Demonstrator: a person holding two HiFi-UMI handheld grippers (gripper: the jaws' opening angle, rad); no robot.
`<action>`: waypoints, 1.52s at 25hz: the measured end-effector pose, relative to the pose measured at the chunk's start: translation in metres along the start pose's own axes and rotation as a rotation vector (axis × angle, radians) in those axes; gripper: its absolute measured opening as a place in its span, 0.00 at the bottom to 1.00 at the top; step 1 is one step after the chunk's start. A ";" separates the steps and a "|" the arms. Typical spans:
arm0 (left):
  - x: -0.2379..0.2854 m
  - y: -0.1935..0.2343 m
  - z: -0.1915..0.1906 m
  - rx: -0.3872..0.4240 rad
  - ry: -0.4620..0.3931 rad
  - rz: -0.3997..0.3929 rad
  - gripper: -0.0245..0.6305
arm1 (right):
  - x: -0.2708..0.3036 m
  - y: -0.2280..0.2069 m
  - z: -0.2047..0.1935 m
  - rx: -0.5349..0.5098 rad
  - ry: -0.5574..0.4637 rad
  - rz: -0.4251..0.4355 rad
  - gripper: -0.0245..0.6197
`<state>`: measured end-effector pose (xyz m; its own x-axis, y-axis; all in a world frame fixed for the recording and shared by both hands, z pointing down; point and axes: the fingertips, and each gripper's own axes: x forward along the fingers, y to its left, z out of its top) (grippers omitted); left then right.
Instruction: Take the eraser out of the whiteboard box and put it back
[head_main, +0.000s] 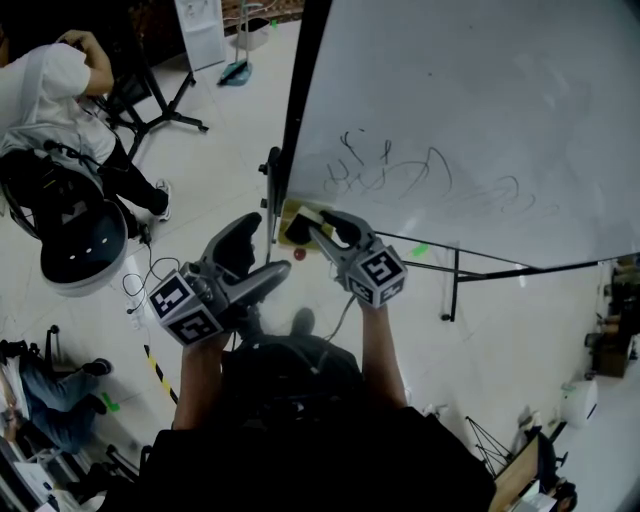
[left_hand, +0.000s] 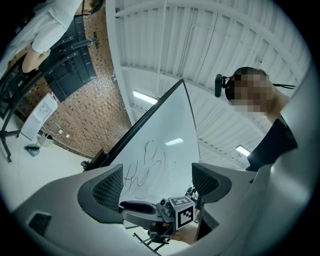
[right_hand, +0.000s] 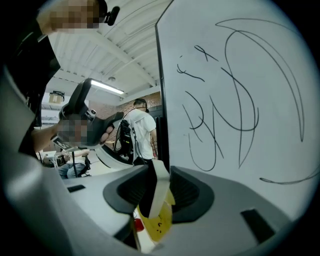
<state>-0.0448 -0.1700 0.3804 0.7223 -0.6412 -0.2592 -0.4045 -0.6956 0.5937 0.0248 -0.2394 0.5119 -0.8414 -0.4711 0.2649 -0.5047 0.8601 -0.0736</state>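
Eraser sits clamped in right gripper at yellow box; left gripper gapes empty

The head camera looks steeply down from above the person onto the left tongs, the right tongs, the floor and the slanting whiteboard. The left tongs' camera tilts upward, taking in the ceiling, the board from farther off and the right tongs low in frame. The right tongs' camera sits close beside the board, facing along it, and catches what seems to be the left tongs. All three views share the scribbles.
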 end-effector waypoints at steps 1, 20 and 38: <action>0.000 0.000 0.000 0.001 0.000 0.000 0.69 | 0.001 0.001 -0.001 -0.003 0.009 0.001 0.27; -0.003 0.006 -0.001 -0.015 -0.005 0.020 0.69 | 0.017 0.013 -0.033 -0.146 0.116 0.020 0.28; -0.004 0.008 -0.003 -0.018 -0.005 0.026 0.69 | 0.020 0.012 -0.053 -0.201 0.185 -0.002 0.30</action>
<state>-0.0496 -0.1720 0.3889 0.7088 -0.6608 -0.2469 -0.4131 -0.6725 0.6141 0.0121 -0.2278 0.5675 -0.7814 -0.4454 0.4370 -0.4428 0.8893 0.1147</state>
